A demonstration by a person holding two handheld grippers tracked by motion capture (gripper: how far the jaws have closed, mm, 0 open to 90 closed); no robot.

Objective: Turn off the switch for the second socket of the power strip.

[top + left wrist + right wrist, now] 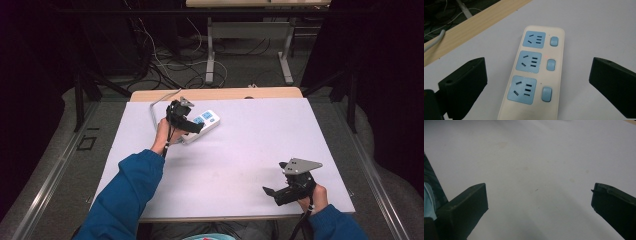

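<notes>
A white power strip with three blue sockets and three blue buttons lies on the far left part of the white table. The left gripper hangs right over it with its jaws spread wide, not touching it. A tiny red light glows by the middle button. The right gripper sits near the right corner, jaws spread wide too, over bare table.

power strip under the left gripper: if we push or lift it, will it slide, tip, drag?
The power strip lies flat and is long and low, so it probably won't roll or tip. Its smooth cream shell on the smooth white table suggests it slides easily. A grey cable appears to run off the far edge, likely dragging or swinging it. The left gripper has its jaws wide apart.
</notes>
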